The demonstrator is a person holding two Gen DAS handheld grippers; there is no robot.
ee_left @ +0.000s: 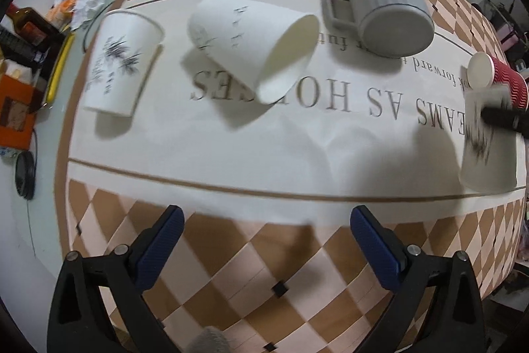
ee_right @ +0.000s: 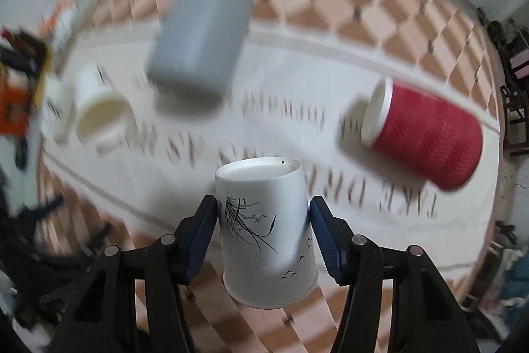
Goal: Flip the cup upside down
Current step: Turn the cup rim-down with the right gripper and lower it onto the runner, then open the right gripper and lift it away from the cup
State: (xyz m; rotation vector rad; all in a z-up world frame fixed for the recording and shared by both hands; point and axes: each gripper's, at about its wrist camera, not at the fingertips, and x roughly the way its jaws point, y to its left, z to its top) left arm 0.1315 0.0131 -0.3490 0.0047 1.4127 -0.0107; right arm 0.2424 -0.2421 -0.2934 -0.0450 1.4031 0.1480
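Note:
My right gripper [ee_right: 263,217] is shut on a white paper cup with an ink plant print [ee_right: 264,234]; the cup is upside down, base up, above the table. The same cup shows blurred at the right edge of the left wrist view [ee_left: 487,141] with a dark finger across it. My left gripper [ee_left: 266,220] is open and empty above the near checkered part of the tablecloth [ee_left: 264,270].
On the white runner [ee_left: 231,148] another printed white cup [ee_left: 119,62] stands upside down at left, a white cup [ee_left: 251,48] lies on its side, a grey mug [ee_left: 383,2] lies on its side, and a red cup [ee_right: 423,134] lies at right. Clutter sits off the table's left edge.

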